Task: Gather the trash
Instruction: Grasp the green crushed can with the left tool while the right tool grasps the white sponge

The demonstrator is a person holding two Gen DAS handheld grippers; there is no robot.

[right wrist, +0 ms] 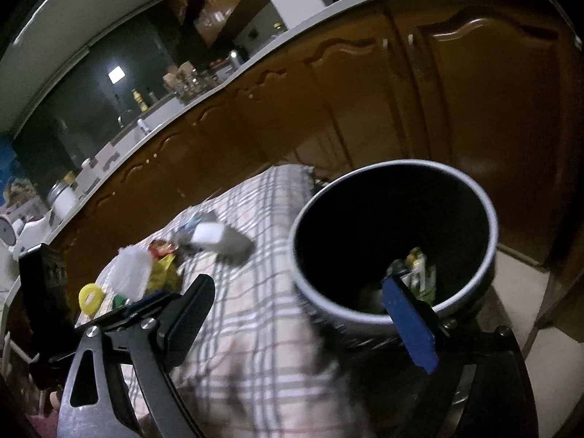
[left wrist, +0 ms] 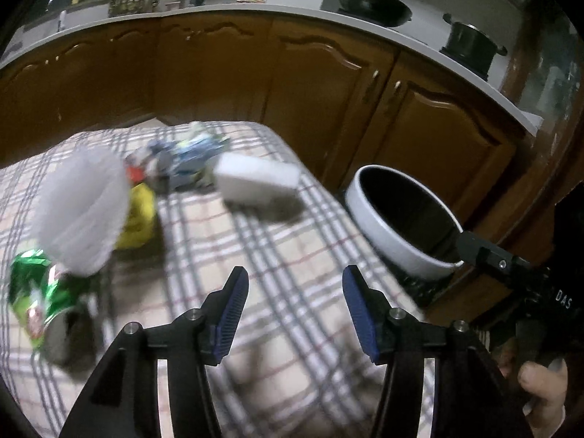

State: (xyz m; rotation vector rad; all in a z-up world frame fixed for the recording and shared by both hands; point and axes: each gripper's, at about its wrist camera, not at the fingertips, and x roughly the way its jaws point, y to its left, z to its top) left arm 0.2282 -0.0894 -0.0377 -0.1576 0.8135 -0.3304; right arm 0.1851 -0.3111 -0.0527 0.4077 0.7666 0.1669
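My left hand-held gripper hangs over the checked cloth on the bench with its blue pads apart and nothing between them. My right hand-held gripper stands spread wide and empty, one pad over the cloth, the other at the rim of the round white-rimmed black bin just beside the bench.

What worries me is the pile. The rubbish lies crowded at the far side of the cloth, pieces touching or overlapping, so closing on one could drag or knock a neighbour off the edge. The crushed green drinks can is slick and dented and might squirt out of the pads. The crumpled translucent white plastic is flimsy and may slip away or lift only in part. The cloth itself could get pinched along with thin wrappers.

The rest: a crumpled yellow wrapper under that plastic, a blue and white wrapper behind it, a pale rectangular block nearest the bin, and a yellow ring. Some packaging already lies inside the bin.
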